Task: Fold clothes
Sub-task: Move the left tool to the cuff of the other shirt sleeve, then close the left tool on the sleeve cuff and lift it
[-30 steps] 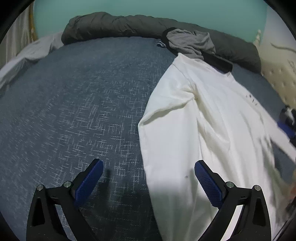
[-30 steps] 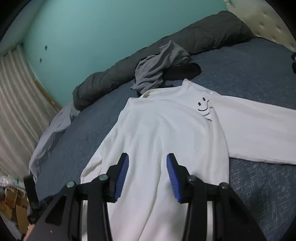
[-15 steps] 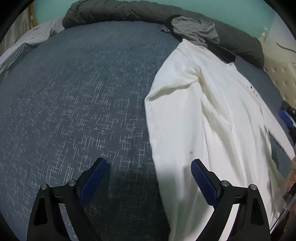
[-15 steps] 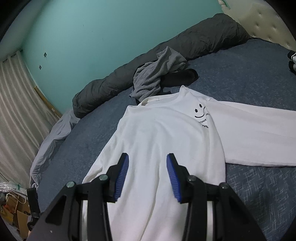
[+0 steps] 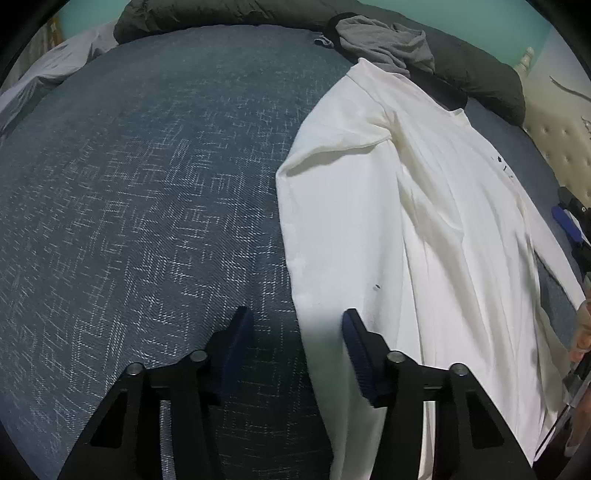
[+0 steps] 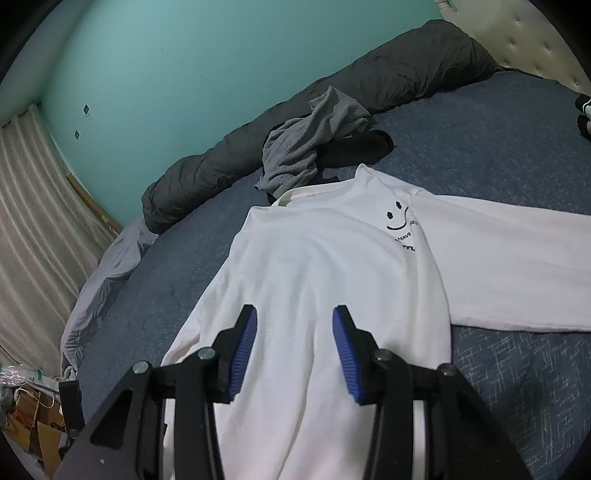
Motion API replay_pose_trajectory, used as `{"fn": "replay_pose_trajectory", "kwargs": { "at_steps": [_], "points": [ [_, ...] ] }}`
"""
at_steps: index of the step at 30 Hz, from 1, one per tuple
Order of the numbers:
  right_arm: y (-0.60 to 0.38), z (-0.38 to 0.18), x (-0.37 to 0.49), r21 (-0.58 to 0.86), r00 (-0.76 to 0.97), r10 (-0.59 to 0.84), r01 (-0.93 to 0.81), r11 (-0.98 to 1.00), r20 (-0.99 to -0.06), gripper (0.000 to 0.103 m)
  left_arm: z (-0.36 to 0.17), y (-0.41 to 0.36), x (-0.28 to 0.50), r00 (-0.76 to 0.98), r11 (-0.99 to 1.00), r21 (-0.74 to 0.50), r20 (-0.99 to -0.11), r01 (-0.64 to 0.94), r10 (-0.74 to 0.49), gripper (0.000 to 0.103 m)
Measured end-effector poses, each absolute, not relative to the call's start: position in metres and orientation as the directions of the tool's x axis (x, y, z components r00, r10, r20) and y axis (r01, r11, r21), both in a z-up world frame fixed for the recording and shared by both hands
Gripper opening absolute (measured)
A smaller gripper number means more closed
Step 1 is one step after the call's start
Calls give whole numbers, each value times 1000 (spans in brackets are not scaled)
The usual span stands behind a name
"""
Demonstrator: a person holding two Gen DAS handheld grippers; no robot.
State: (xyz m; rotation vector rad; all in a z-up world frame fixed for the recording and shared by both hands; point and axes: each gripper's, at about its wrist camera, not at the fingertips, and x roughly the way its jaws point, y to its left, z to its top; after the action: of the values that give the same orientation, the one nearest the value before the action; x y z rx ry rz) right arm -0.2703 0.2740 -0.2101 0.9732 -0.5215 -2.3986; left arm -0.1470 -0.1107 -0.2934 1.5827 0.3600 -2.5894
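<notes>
The white long-sleeved shirt (image 6: pixel 325 266) lies flat on the bed (image 5: pixel 140 192), collar toward the dark duvet (image 6: pixel 388 70). The closing left tool (image 5: pixel 295 336) straddles its side edge; the right tool (image 6: pixel 291 332) hovers half-open, empty.

Left wrist view looks steeply down along its fingers, close over the blue bedspread (image 5: pixel 147 206), the white shirt (image 5: pixel 424 240) filling the right half of the frame. Right wrist view sits low too but tips more gently, looking up the white shirt (image 6: pixel 325 266) toward the teal wall (image 6: pixel 207 62) at top. Both share the shirt, the grey garment (image 5: pixel 384 40) (image 6: pixel 314 144) and the dark rolled duvet (image 5: pixel 229 14) (image 6: pixel 406 62) at the frame tops.
</notes>
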Motion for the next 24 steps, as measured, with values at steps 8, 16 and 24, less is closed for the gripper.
{"fn": "replay_pose_trajectory", "kwargs": {
  "at_steps": [8,16,24],
  "points": [
    [276,-212,-273,523,-620,-574,291,-801,-534,43,-290,-105,-143,-463,-969,-173,-883,174,74,28],
    [277,-212,-273,530,-619,-578,290,-797,-531,43,-295,-99,-134,-449,-972,-175,-889,158,87,24],
    [277,-214,-274,539,-614,-584,286,-792,-531,43,-297,-97,-132,-440,-972,-172,-894,159,86,24]
  ]
}}
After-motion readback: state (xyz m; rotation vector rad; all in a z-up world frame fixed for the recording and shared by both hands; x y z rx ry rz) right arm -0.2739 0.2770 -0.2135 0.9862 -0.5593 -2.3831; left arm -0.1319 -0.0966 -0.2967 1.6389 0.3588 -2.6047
